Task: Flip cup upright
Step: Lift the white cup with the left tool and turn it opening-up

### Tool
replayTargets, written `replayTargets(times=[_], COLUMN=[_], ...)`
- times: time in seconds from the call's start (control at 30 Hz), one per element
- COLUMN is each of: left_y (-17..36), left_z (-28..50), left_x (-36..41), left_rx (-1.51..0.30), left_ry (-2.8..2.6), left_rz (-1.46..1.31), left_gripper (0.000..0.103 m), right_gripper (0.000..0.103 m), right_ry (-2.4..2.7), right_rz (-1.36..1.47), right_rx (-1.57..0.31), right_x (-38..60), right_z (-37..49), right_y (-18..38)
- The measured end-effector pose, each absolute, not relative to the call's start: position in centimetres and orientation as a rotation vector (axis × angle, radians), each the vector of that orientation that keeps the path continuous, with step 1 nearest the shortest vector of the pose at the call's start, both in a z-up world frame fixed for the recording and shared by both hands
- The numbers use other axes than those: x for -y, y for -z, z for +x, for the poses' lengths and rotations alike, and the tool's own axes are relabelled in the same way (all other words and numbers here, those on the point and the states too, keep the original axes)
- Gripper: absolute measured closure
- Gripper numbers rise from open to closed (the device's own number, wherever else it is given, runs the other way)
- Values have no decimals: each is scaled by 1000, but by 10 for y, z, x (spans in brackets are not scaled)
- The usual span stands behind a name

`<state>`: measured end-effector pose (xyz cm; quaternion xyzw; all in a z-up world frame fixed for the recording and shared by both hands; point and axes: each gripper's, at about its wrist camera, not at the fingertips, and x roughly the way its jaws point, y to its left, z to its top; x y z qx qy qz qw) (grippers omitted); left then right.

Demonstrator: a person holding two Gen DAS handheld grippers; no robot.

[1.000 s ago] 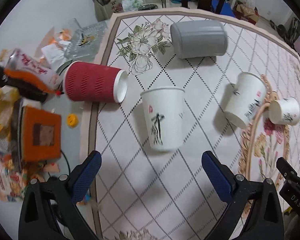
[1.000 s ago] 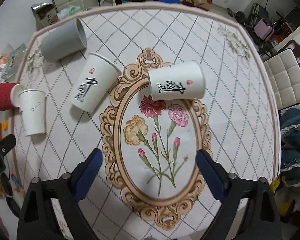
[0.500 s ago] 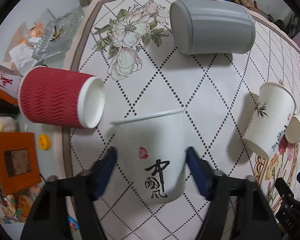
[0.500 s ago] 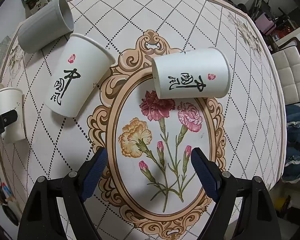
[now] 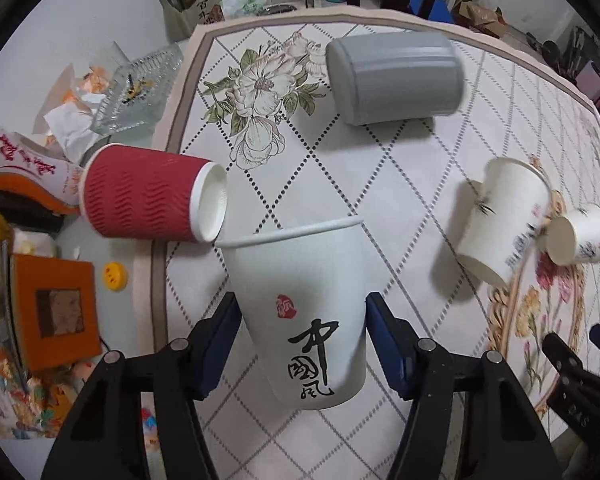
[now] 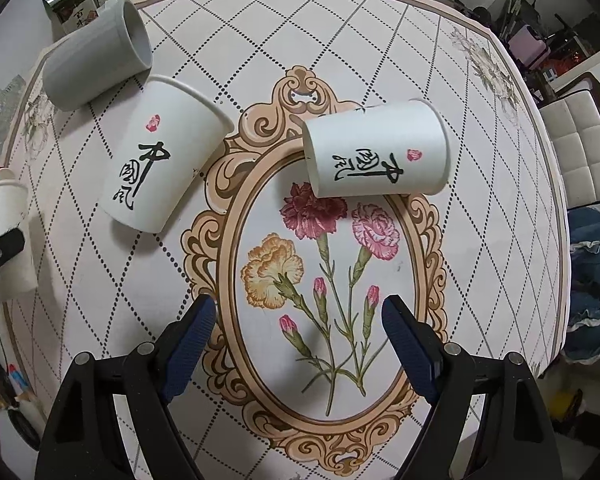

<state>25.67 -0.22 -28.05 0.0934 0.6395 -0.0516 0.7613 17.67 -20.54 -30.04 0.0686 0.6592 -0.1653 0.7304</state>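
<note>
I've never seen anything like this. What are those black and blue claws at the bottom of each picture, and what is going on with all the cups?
The claws are hand-held grippers, one in each of a person's hands; there is no robot arm. Each carries a wide-angle camera looking forward along its jaws, so you get one picture per hand.

In the left hand's view, the left gripper has its jaws closed on the sides of a white paper cup with black calligraphy. Beyond it, lying on their sides on the flowered tablecloth, are a red ribbed cup and a grey cup.

In the right hand's view, the right gripper is open and holds nothing. Ahead of it lie two more white cups, one nearer and one to the left.
</note>
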Motion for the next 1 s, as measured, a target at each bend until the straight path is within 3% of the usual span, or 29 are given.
replayTargets(times=[0.53, 1.0], left_y=[248, 318], left_z=[137, 75], left_x=[62, 147], left_rx=[-1414, -1559], left_ry=[185, 307], left_rz=[229, 300], left_gripper=[43, 41], right_gripper=[16, 16], right_ry=[389, 501], right_rz=[203, 281], right_rx=[-1452, -1527], right_x=[265, 340], right_z=[91, 14], right_y=[285, 325])
